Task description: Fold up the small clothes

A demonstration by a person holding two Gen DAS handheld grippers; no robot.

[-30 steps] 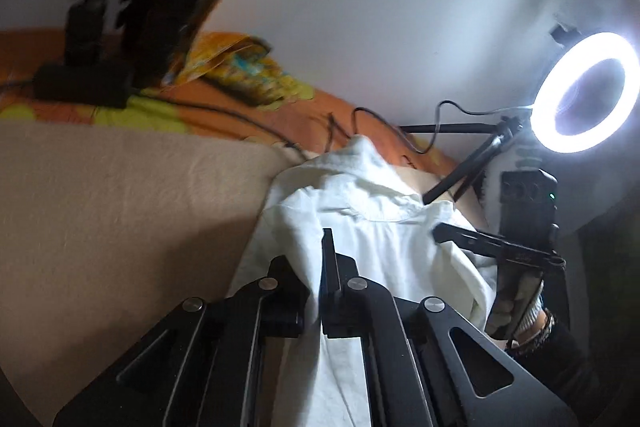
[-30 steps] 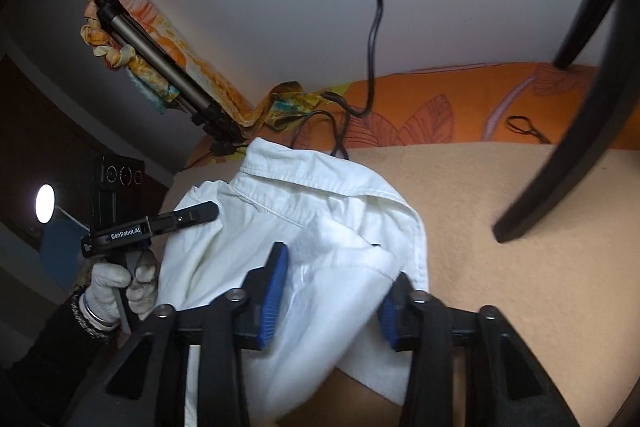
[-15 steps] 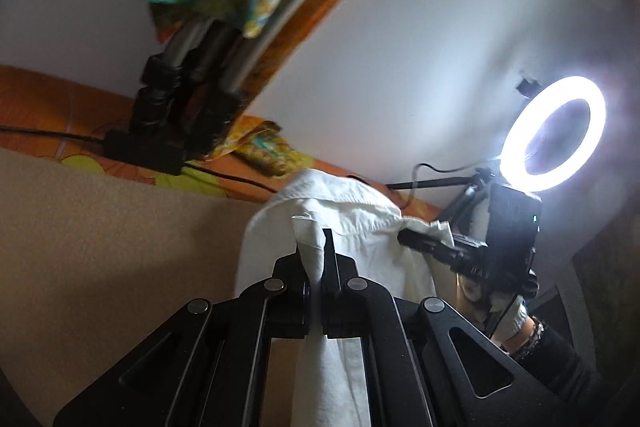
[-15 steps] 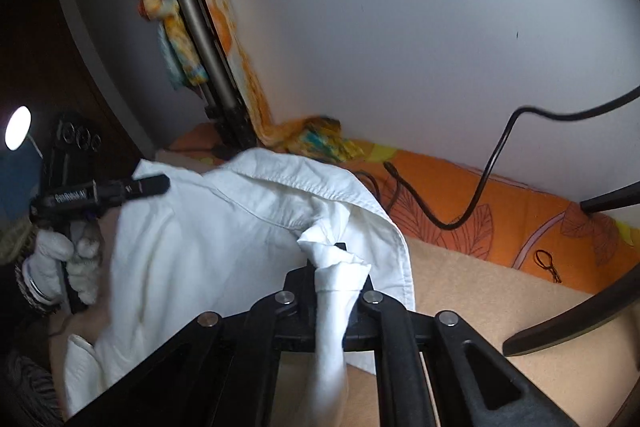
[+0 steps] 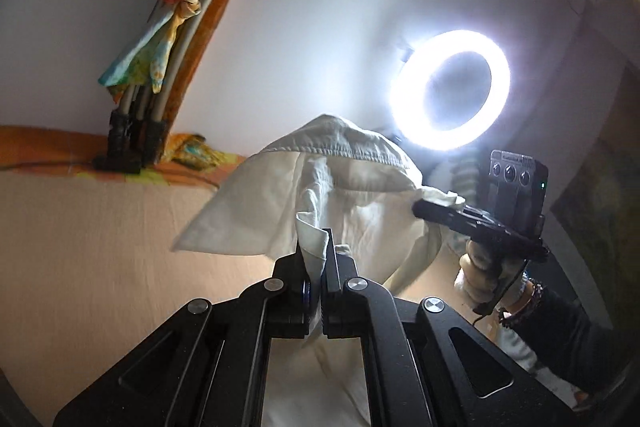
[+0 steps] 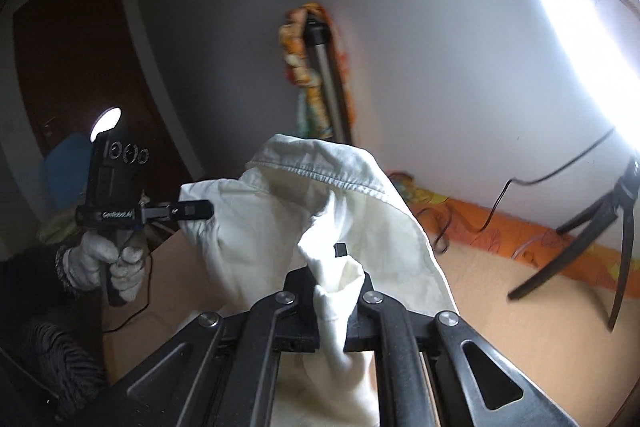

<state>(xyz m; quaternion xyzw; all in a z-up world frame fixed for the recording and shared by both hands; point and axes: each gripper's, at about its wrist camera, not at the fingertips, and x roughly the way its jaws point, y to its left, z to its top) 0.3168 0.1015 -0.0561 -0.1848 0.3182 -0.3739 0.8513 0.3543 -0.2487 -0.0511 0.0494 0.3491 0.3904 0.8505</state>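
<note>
1. Both my grippers are higher now than a second ago, and the shirt (image 5: 352, 195) has come up off the bed with them.
2. My left gripper (image 5: 314, 259) is pinched tight on a fold of the shirt, with cloth poking up between its jaws.
3. My right gripper (image 6: 336, 279) is squeezed on a bunch of the shirt too, and cloth hangs down under it.
4. In the left view I see my right gripper out to the side, its tip touching a corner of the shirt.
5. In the right view I see my left gripper out to the side, its tip at the shirt's edge, and my white glove (image 6: 102, 263) wrapped round its handle.
6. The shirt hangs in the air between the two grippers, with its collar (image 6: 316, 167) on top.
7. The tan bed (image 5: 100, 239) is under the shirt.
8. A ring light (image 5: 450, 91) glows bright behind the shirt.
9. A tripod (image 5: 140, 123) with a bright cloth (image 5: 160, 35) tied on it stands by the white wall (image 5: 320, 7).
10. A black cord (image 6: 520, 187) runs along the orange sheet (image 6: 540, 239) by the wall.
</note>
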